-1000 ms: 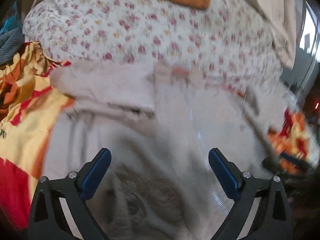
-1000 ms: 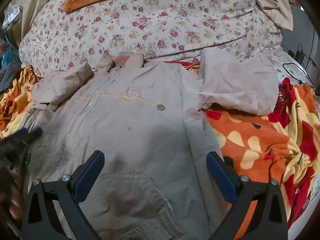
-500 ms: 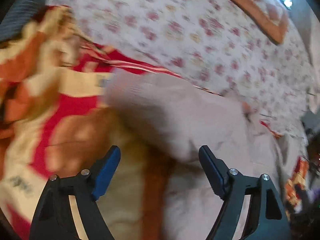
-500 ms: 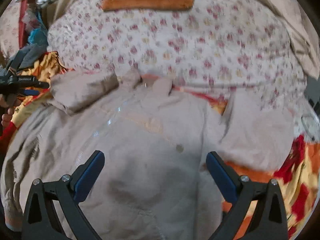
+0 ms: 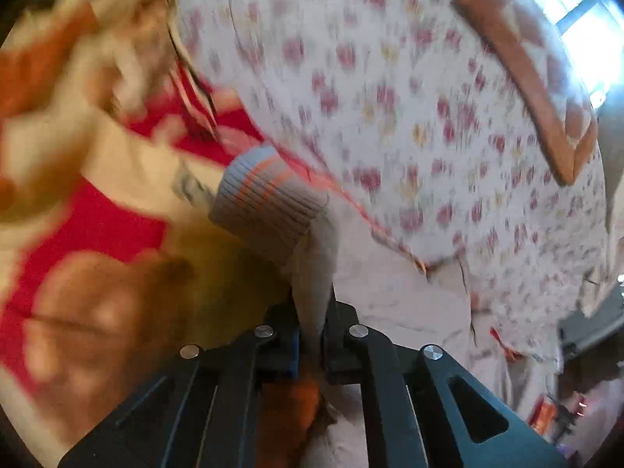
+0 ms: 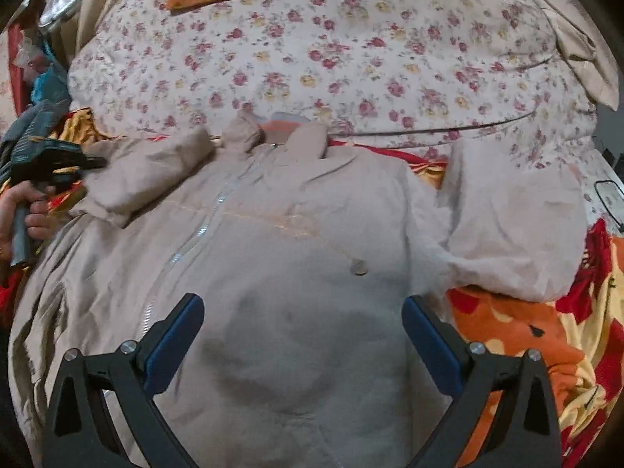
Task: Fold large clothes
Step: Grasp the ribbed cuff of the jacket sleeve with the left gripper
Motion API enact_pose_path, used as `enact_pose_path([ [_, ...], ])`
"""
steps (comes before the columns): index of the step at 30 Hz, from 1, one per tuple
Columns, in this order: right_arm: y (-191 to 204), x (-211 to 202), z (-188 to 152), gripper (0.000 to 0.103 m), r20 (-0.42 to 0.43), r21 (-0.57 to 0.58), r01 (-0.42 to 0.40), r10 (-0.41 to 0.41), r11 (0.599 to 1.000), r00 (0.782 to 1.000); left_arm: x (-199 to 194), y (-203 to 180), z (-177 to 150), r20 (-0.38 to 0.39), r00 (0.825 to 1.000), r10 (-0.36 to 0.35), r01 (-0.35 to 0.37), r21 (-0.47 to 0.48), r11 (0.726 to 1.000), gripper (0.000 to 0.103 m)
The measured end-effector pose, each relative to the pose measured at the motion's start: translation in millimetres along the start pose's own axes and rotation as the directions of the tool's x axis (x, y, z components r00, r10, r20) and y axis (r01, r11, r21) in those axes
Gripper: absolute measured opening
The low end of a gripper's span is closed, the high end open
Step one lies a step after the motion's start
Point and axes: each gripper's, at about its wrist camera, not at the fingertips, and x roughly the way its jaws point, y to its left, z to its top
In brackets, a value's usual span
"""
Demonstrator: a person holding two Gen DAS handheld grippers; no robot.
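left gripper (image 5: 310, 345): your jaws are clamped right down on the jacket's sleeve (image 5: 312, 273), pinching a thin fold of the beige cloth just behind the cuff. So that hand is holding fabric.

cuff (image 5: 269, 204): sticks out past the pads, up and a bit left in the left wrist view. Ribbed knit, grey-blue with a couple of orange stripes, stretchy-looking tube shape.

right gripper (image 6: 302, 337): wide apart, nothing between the blue pads, just hovering over the lower chest of the jacket.

jacket (image 6: 273, 257): laid flat, front up on the bed, collar away from you, hem toward you. Its long axis runs straight away from your right gripper.

the relation that matters: the sleeve you hold lies at the far left of the jacket in the right wrist view, where your hand (image 6: 23, 210) shows, and the body sits to the right of it. So I'd guess the fold goes inward across the chest, and the left hand is already on it.

other sleeve (image 6: 514, 230): bunched out to the right, well clear of the left hand, closer to your right one.

fabric: beige, matte, soft woven stuff, a bit crumpled. There's a zip (image 6: 206, 222) down the front and one round button (image 6: 358, 270). It'll drape and slide, so expect sag.

underneath: floral quilt (image 6: 331, 54) beyond the collar, red-orange-yellow blanket (image 6: 546, 343) at the sides.
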Motion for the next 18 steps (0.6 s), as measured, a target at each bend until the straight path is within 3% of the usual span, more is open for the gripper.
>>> enact_pose_path([
  [2,-4,-2,-1,0.103,0.004,0.021,0.006,-0.006,1.000,1.000,-33,0,11,0.103,0.994,0.033,-0.037,0.032,0.999,0.002],
  [4,-10,-4,-3,0.103,0.000,0.044,0.019,-0.019,0.999,1.000,-72,1,31,0.233,0.967,0.103,-0.117,0.050,0.992,0.002],
  [5,-14,-5,-4,0.103,-0.006,0.061,0.033,-0.033,0.998,0.999,-90,5,40,0.286,0.949,0.135,-0.155,0.048,0.987,0.002],
  [6,-17,-5,-5,0.103,-0.012,0.073,0.046,-0.045,0.996,0.999,-114,11,54,0.348,0.919,0.183,-0.206,0.032,0.978,0.002],
  [12,-41,-5,-11,0.103,-0.059,0.166,0.110,-0.101,0.980,0.993,-178,33,98,0.498,0.788,0.362,-0.416,-0.002,0.909,0.002],
  [14,-47,-8,-10,0.103,-0.065,0.194,0.116,-0.106,0.974,0.992,-184,37,102,0.503,0.782,0.369,-0.428,0.002,0.904,0.002],
  [18,-55,-31,-8,0.103,-0.026,0.207,0.129,-0.126,0.970,0.992,-184,36,106,0.484,0.803,0.348,-0.410,0.024,0.912,0.002],
])
